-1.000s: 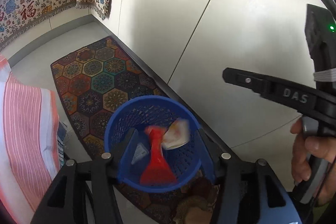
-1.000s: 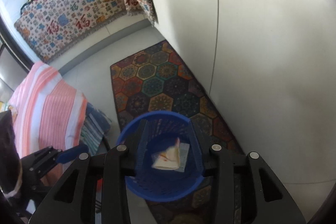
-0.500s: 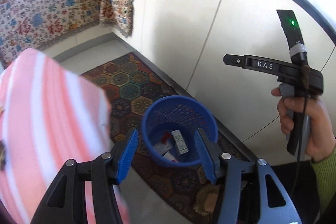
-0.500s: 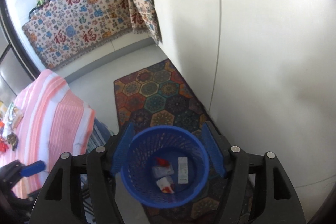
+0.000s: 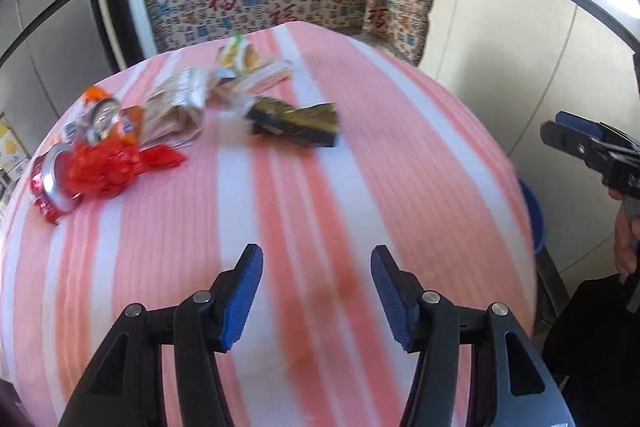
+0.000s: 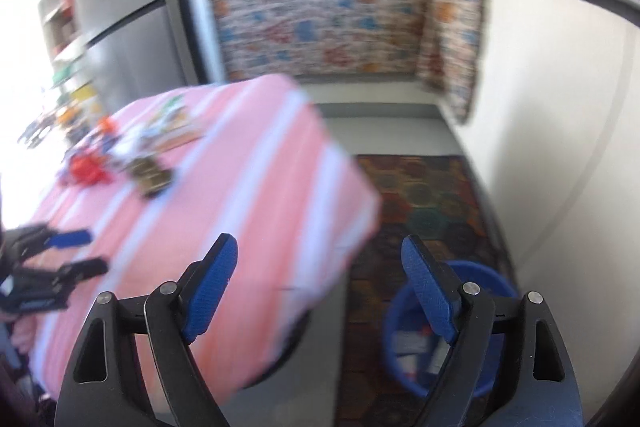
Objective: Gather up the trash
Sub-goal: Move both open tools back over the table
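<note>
- Left gripper [image 5: 316,291]: jaws apart, empty, over the striped table [image 5: 400,163].
- Right gripper [image 6: 320,291]: jaws apart, empty, above the table's corner.
- Trash: wrappers [image 5: 296,121] and crushed can [image 5: 50,187] at the table's far side.
- Blue bin [image 6: 404,339]: on the floor beside the table.
- Risk: light wrappers may slip or get pushed off the table's edge.

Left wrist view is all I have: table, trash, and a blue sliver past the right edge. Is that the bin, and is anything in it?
Observer: Yes. The right wrist view shows the blue bin on the floor just past the corner of the table, with several pieces of trash inside.
Operator: Right fingers carrying anything?
Observer: No. The right gripper is open, with nothing between its fingers.
Operator: What's the bin standing on?
Observer: The patterned rug that runs along the white wall.
</note>
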A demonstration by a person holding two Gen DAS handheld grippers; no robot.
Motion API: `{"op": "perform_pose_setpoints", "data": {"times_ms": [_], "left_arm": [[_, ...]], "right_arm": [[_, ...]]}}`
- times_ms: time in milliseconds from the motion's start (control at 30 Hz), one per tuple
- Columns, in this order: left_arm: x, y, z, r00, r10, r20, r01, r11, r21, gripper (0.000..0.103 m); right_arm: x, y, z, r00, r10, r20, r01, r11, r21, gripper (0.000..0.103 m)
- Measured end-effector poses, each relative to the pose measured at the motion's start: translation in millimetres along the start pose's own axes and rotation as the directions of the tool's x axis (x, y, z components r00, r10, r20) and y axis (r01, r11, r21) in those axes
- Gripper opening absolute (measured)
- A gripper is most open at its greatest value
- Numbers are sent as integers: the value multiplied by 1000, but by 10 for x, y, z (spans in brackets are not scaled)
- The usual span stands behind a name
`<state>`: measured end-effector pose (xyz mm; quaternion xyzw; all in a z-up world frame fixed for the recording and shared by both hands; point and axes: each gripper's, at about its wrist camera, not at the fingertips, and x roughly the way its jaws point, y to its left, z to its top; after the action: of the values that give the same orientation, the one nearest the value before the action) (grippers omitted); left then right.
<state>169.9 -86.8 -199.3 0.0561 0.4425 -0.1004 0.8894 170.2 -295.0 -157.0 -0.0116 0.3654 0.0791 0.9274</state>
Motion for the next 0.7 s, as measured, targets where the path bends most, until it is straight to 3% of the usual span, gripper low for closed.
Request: {"op": "perform_pose_setpoints", "data": {"times_ms": [100, 200, 367, 567, 700], "left_arm": [[-16, 362, -105, 997, 71, -5, -71, 997, -35, 57], [-27, 663, -204, 996, 86, -16, -87, 993, -83, 59], [-66, 912, -305, 997, 80, 2, -80, 991, -109, 68], [-107, 1068, -362, 997, 71, 11, -69, 992, -101, 69], [-143, 1348, -381, 996, 91, 2, -90, 985, -149, 69]], "right_arm": [[195, 568, -1, 998, 51, -47, -56, 992, -112, 85], [448, 902, -2, 992, 78, -101, -92, 985, -147, 85], [872, 1215, 38, 977, 93, -194, -116, 987, -112, 85], [994, 1457, 28, 977, 63, -203, -91, 987, -130, 93], [1009, 1475, 6, 980, 50, -191, -76, 989, -128, 97]]}}
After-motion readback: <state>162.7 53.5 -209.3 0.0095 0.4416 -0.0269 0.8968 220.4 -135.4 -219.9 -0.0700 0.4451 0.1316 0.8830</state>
